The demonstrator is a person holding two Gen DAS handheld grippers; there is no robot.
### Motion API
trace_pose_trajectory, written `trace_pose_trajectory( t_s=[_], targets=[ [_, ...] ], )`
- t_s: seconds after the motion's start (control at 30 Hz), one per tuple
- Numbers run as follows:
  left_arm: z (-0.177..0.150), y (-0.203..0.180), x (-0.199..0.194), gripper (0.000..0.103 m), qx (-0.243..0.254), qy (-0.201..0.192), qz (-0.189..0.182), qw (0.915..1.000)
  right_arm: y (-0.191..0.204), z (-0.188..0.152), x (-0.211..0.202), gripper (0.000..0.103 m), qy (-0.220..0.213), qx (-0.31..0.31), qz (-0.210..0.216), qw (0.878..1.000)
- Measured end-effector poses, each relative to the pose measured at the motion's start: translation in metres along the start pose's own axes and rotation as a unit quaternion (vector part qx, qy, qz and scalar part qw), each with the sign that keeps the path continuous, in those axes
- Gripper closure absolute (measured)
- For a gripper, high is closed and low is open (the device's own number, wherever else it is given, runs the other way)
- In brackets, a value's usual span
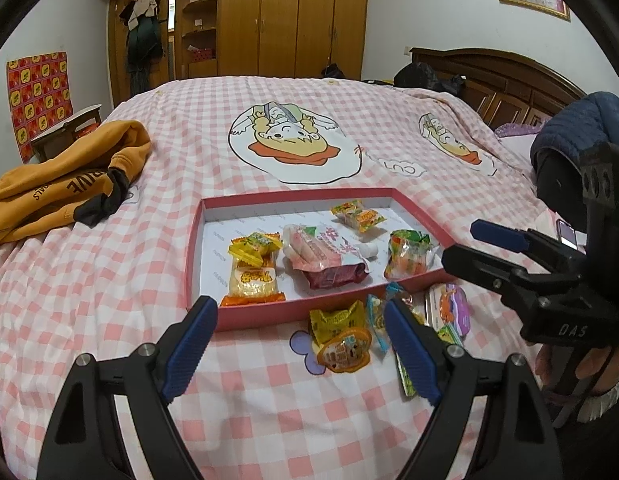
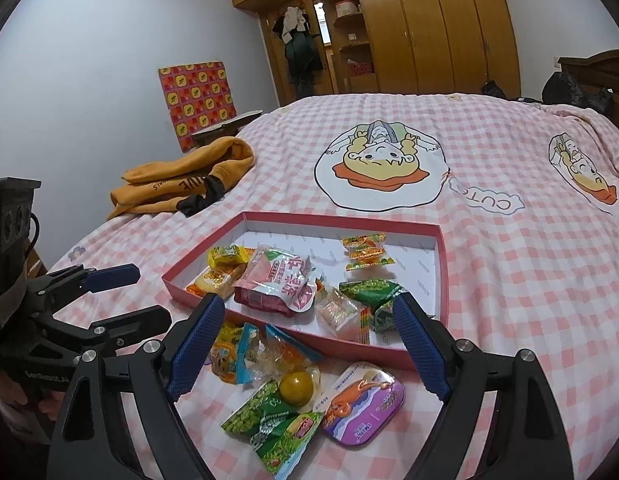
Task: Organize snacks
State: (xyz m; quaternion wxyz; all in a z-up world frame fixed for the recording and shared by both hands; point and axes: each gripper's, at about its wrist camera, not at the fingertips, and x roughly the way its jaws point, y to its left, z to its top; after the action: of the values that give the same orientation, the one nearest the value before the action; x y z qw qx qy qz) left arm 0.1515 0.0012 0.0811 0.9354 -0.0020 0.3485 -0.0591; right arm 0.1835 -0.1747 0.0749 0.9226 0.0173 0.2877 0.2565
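Observation:
A shallow red box [image 1: 197, 232] [image 2: 441, 256] lies on the bed and holds several wrapped snacks, among them a pink-and-white pouch [image 1: 321, 252] [image 2: 275, 284]. More snacks lie loose on the quilt in front of the box: a yellow pack [image 1: 335, 320], an orange jelly cup [image 1: 343, 350] [image 2: 295, 388], a green pack [image 2: 269, 424] and a purple tin [image 2: 363, 404]. My left gripper [image 1: 299, 346] hovers open just before the box's near rim, nothing between its fingers. My right gripper [image 2: 309, 346] hangs open above the loose pile, empty too.
An orange hoodie [image 1: 65, 184] [image 2: 185, 176] lies at the left on the pink checked quilt [image 1: 109, 280]. A dark wooden headboard [image 1: 497, 80] and a blue jacket [image 1: 577, 128] are at the right. A wooden wardrobe [image 1: 293, 20] stands at the far wall.

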Motion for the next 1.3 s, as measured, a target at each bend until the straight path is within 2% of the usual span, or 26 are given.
trace_pose_trajectory(
  t_s=[0.47,0.67,0.97,1.13,1.3],
  targets=[
    [-0.014,0.003,0.0,0.015,-0.012,0.011,-0.001,0.9999,0.004,-0.017,-0.004,0.015,0.02,0.004,-0.004,1.0],
    [-0.025,0.004,0.005,0.015,-0.02,0.022,-0.012,0.9995,0.005,-0.031,-0.004,0.015,0.034,0.001,-0.009,0.999],
    [-0.04,0.002,0.019,0.015,-0.02,0.043,-0.014,0.9988,-0.01,-0.052,-0.003,0.015,0.055,0.02,-0.01,0.998],
    [-0.043,0.004,0.033,0.024,-0.033,0.057,-0.017,0.9977,-0.022,-0.059,-0.01,0.015,0.046,0.043,-0.006,0.998],
    [-0.041,0.0,0.043,0.027,-0.04,0.054,-0.025,0.9974,-0.038,-0.059,-0.015,0.017,0.037,0.066,0.002,0.997]
  ],
)
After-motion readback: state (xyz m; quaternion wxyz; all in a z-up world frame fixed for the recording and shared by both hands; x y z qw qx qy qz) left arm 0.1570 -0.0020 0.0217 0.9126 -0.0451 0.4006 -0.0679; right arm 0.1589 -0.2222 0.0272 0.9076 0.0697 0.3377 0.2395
